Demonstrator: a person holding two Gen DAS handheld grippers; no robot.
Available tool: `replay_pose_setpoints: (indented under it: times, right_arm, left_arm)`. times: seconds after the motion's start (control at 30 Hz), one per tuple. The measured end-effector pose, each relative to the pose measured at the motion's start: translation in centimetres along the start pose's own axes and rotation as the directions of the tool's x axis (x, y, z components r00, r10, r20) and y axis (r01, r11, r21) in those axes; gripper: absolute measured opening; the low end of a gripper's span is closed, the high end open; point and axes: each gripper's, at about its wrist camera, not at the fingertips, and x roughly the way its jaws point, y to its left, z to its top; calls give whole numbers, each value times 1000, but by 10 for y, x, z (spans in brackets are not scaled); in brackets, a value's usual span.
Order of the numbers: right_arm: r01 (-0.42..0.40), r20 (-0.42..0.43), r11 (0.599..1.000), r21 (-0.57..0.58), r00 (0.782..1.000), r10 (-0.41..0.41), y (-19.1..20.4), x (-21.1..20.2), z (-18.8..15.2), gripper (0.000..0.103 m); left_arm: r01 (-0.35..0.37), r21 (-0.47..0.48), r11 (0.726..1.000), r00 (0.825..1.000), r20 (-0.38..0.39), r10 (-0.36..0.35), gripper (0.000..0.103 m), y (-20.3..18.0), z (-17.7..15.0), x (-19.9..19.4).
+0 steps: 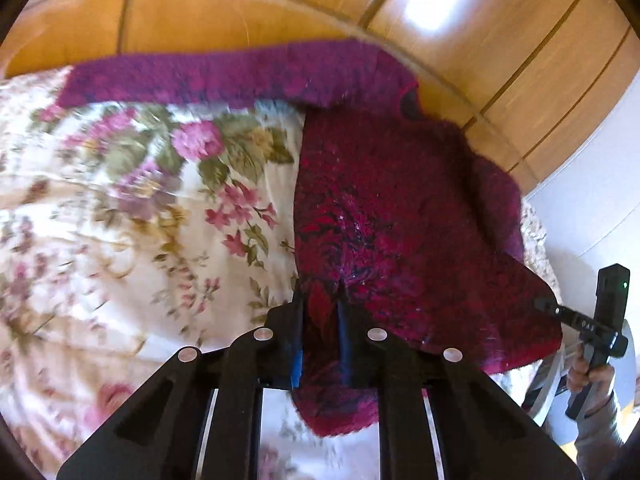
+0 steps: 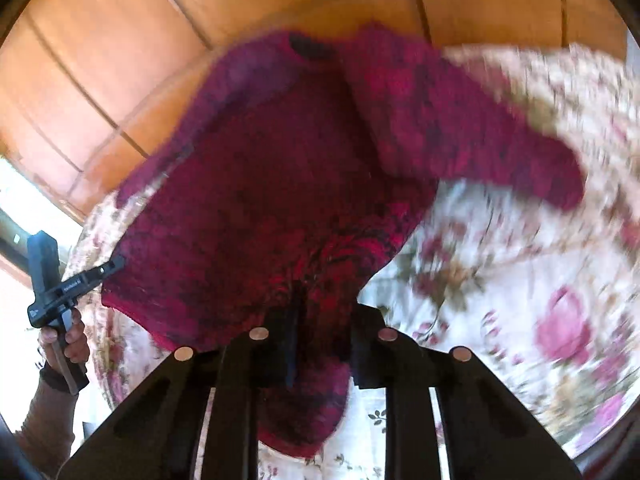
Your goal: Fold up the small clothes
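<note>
Both grippers are clamping the bottom hem of the magenta knit sweater (image 1: 384, 208), one at each corner. Left gripper (image 1: 322, 312): fingers nearly closed, a fold of knit pinched between them. Right gripper (image 2: 320, 320): same, fingers pressing in on a bunch of hem.

The sweater is lying on the floral bedspread (image 1: 120, 208), hem on the near side, dark neckline (image 2: 310, 46) on the far side toward the wooden headboard (image 1: 240, 12). Long axis is running near to far. The near part is lifting off the bed between the two grippers and sagging below the fingers in both wrist views.

One sleeve (image 1: 224, 76) is stretching out flat along the far edge of the bed, pointing left in the left wrist view (roughly square to the body). The other sleeve is looking folded in along the far-right side of the body there, but blur is making that hard to confirm.

Edges: the far shoulder line is sitting just beside the headboard, little room beyond it. Open bedspread is showing on the sleeve side of the body. On the other side the body is running close to the bed edge, where a white surface (image 1: 592, 184) is showing in the left wrist view.
</note>
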Motion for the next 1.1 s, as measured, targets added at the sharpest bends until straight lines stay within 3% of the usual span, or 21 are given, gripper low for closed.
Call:
replay_pose_setpoints:
  times: [0.23, 0.3, 0.33, 0.4, 0.47, 0.53, 0.57, 0.7, 0.77, 0.83, 0.9, 0.93, 1.03, 1.07, 1.1]
  right_arm:
    - [-2, -93, 1000, -16, 996, 0, -20, -21, -51, 16]
    - [10, -136, 1000, 9, 991, -8, -33, -22, -71, 15]
    - [21, -158, 999, 27, 987, -17, -39, -19, -80, 14]
    - [12, -178, 997, 70, 984, 0, -48, -15, -87, 15]
    - [-24, -134, 988, 154, 990, 45, -59, -20, -78, 26]
    - [-57, -56, 971, 231, 996, 72, -73, -30, -66, 54]
    - [-74, -9, 957, 280, 997, 80, -82, -34, -58, 58]
    - [-137, 146, 869, 475, 986, 76, -120, -34, -35, 68]
    - [-181, 210, 804, 567, 975, 72, -142, -25, -25, 69]
    - [-276, 287, 691, 668, 952, 103, -176, -11, -17, 71]
    - [-342, 336, 582, 738, 934, 123, -199, 8, -9, 71]
    - [-353, 343, 551, 756, 931, 127, -207, 14, -4, 71]
    - [-397, 393, 506, 766, 912, 120, -215, 25, 15, 68]
    - [-400, 400, 512, 760, 909, 115, -217, 24, 24, 64]
    - [-383, 391, 538, 751, 914, 105, -218, 22, 37, 51]
  left_arm:
    - [3, -11, 1000, 1000, -7, -3, 11, -8, -75, -58]
    - [-24, -27, 999, 999, -34, 23, 9, 2, -104, -65]
    - [-53, -28, 998, 997, -63, 51, 0, 1, -120, -62]
    - [-129, -41, 991, 988, -93, 125, 0, 4, -135, -58]
    - [-117, -82, 990, 990, -92, 109, 0, 11, -140, -56]
    - [-114, -113, 987, 992, -62, 107, 0, 17, -134, -60]
    - [-104, -129, 986, 994, -39, 100, 0, 18, -128, -65]
    - [-131, -105, 986, 991, 18, 134, 0, 11, -105, -67]
    - [-131, -92, 987, 991, 17, 134, 16, 6, -95, -61]
    - [-138, -99, 985, 989, 34, 142, 52, 0, -93, -57]
    - [-126, -111, 986, 990, 52, 132, 57, -10, -89, -57]
    - [-123, -108, 986, 990, 52, 129, 57, -13, -86, -56]
    - [-107, -118, 987, 992, 60, 114, 57, -21, -75, -39]
    - [-102, -118, 988, 992, 60, 110, 57, -26, -73, -33]
    - [-103, -114, 988, 992, 58, 110, 57, -30, -73, -30]
